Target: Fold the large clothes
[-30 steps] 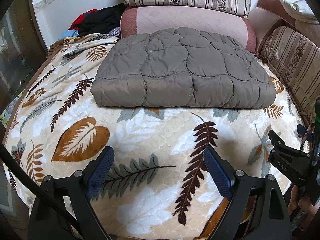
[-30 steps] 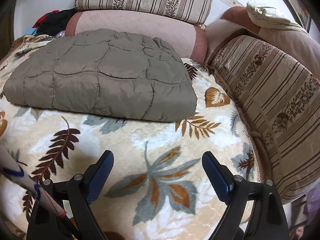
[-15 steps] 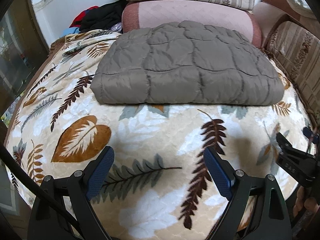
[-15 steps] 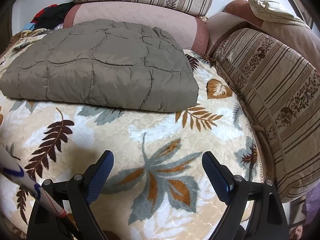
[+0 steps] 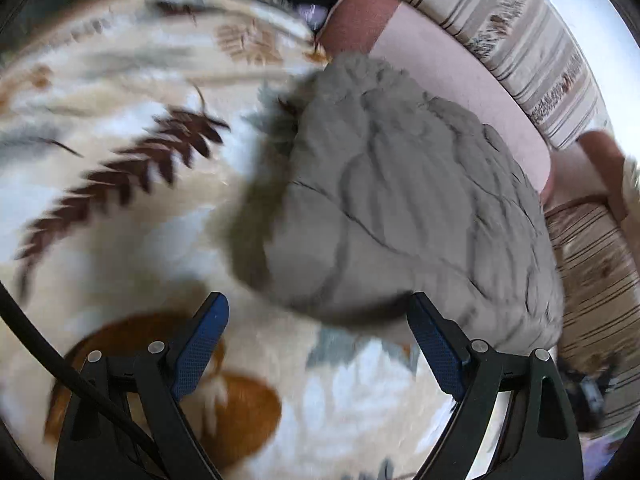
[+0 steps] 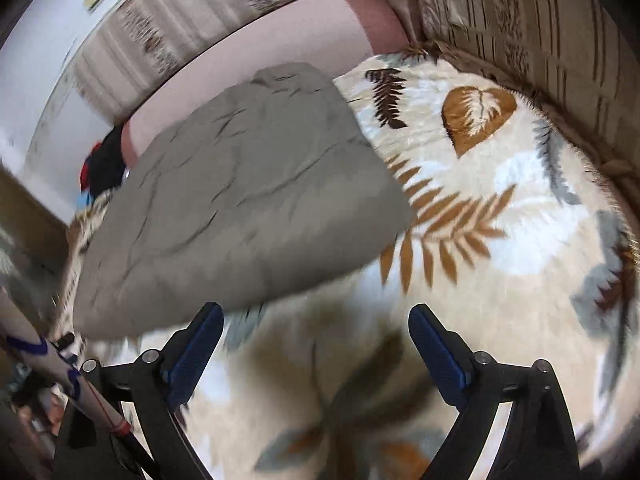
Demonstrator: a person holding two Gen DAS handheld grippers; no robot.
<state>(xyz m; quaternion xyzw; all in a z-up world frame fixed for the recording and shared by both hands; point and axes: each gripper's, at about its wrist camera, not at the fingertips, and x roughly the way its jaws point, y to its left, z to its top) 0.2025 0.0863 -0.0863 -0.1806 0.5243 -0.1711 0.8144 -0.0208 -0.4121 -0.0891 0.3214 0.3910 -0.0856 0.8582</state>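
A grey quilted padded garment (image 5: pixel 408 216) lies folded into a thick rectangle on the leaf-patterned blanket (image 5: pixel 120 208). In the left wrist view my left gripper (image 5: pixel 316 340) is open and empty, right at the garment's near left corner. In the right wrist view the garment (image 6: pixel 248 200) lies ahead and to the left. My right gripper (image 6: pixel 316 344) is open and empty, just short of the garment's near right edge. Both views are tilted and blurred by motion.
A pink bolster cushion (image 5: pixel 448 64) and a striped cushion (image 5: pixel 512 32) lie behind the garment. A striped sofa arm (image 6: pixel 540 32) borders the right side. Dark and red clothes (image 6: pixel 100 164) are piled at the far left corner.
Both grippers have moved forward close to the garment and rolled, the left toward its left corner, the right toward its right edge. The garment has not moved.
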